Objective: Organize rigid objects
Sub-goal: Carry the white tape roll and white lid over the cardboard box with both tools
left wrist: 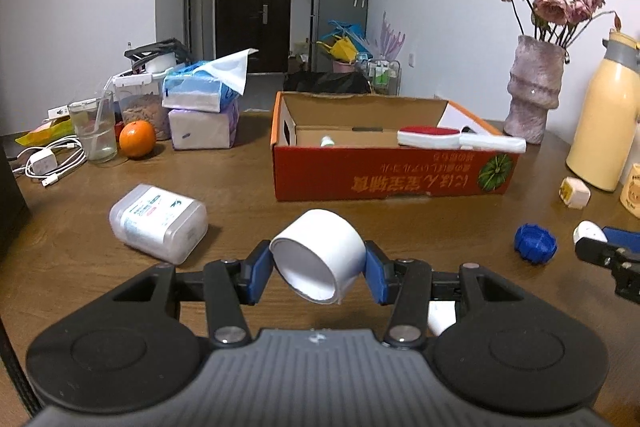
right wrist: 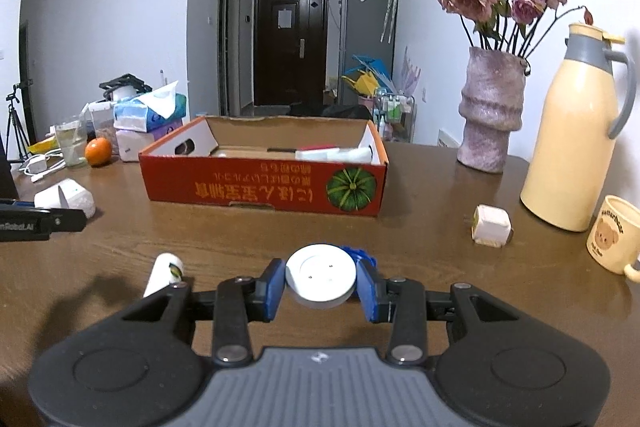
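Note:
My left gripper (left wrist: 320, 269) is shut on a white hollow roll (left wrist: 320, 247), held tilted above the brown table (left wrist: 240, 211). My right gripper (right wrist: 321, 285) is shut on a flat white disc (right wrist: 320, 273), also lifted off the table. An open orange cardboard box (left wrist: 360, 179) (right wrist: 248, 187) stands ahead of both; a red-and-white brush (left wrist: 460, 139) and a small bottle (left wrist: 327, 140) lie inside. On the table lie a blue cap (left wrist: 535, 241), a clear plastic case (left wrist: 158, 223), a white tube (right wrist: 164, 273) and a white plug (right wrist: 491, 227).
A pink vase (right wrist: 490, 115) with dried roses, a cream thermos (right wrist: 576, 131) and a bear mug (right wrist: 616, 239) stand at the right. Tissue packs (left wrist: 202, 107), an orange (left wrist: 137, 138), a glass (left wrist: 94, 133) and a charger with cable (left wrist: 44, 163) crowd the far left.

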`<state>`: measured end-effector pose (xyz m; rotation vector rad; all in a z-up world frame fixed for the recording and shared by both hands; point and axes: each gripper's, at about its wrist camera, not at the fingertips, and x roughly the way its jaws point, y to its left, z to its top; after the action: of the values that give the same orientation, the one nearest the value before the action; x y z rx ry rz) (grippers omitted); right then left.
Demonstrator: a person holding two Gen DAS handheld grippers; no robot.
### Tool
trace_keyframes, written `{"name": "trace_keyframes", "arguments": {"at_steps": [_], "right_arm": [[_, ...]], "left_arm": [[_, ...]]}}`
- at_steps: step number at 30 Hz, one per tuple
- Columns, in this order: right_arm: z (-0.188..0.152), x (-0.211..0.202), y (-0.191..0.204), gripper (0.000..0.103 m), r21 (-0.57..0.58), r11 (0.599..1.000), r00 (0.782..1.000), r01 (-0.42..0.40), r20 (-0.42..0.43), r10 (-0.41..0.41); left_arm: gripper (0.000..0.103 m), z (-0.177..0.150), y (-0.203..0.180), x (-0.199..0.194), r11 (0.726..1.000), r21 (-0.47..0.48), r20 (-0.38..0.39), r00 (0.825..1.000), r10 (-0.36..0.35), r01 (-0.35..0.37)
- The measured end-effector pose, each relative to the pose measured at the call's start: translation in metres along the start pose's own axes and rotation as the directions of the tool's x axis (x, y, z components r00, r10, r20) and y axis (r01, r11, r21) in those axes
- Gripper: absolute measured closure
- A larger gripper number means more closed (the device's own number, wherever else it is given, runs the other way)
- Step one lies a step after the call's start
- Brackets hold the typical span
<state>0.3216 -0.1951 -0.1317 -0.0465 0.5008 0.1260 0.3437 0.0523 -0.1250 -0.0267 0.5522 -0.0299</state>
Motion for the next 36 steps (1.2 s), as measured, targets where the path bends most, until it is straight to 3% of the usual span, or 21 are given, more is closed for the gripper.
{"name": "trace_keyframes", "arguments": {"at_steps": [25, 36], "right_arm": [[0.062, 0.044, 0.018, 0.065, 0.016, 0.998, 0.993, -0.053, 0.104, 0.051], [0.082, 0.078, 0.017, 0.065, 0.044, 0.996, 0.991, -0.074, 0.114, 0.069]], "left_arm": [[0.053, 0.065, -0.034, 0.019, 0.992, -0.122, 0.114, 0.993, -0.009, 0.023], [0.053, 0.079, -0.033, 0.049, 0.989, -0.145, 0.100, 0.995, 0.002, 0.013]]}}
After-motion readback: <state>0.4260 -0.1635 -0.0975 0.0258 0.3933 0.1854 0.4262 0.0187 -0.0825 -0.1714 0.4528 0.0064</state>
